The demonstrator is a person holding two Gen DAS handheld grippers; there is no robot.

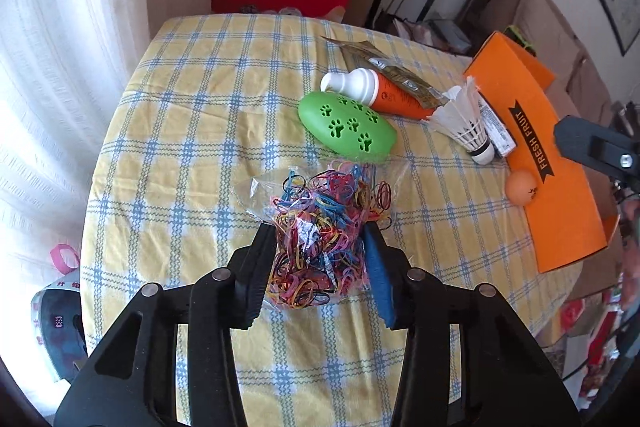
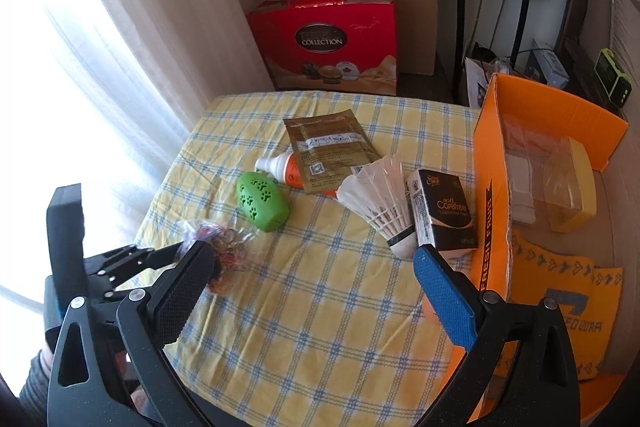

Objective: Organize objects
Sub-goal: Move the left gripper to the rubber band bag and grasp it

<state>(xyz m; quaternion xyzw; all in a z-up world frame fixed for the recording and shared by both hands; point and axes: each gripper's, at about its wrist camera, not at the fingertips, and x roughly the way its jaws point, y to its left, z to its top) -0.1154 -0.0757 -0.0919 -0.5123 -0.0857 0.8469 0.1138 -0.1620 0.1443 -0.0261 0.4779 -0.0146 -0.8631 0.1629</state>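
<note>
On the checked tablecloth (image 1: 192, 115) lie one bag of rubber bands (image 1: 324, 227), one green paw-print case (image 1: 347, 126), one orange-and-white bottle (image 1: 376, 91), one brown sachet (image 2: 330, 147), one shuttlecock (image 1: 464, 123), one small black tissue pack (image 2: 444, 215) and one orange ball (image 1: 521, 187). One orange box (image 2: 552, 115) stands at the table's right edge; inside it sit a yellow tub with a clear lid (image 2: 570, 187) and some white packets.

The bag is clear, crinkled plastic, stuffed with thin loops in red, blue, yellow, pink and black. It lies on the cloth just in front of the green case, at the near-left part of the table.

The left gripper (image 1: 320, 251) has its two fingers against the bag's sides, pinching it. The right gripper (image 2: 316, 267) stands spread wide over bare cloth, with nothing between its fingers.
</note>
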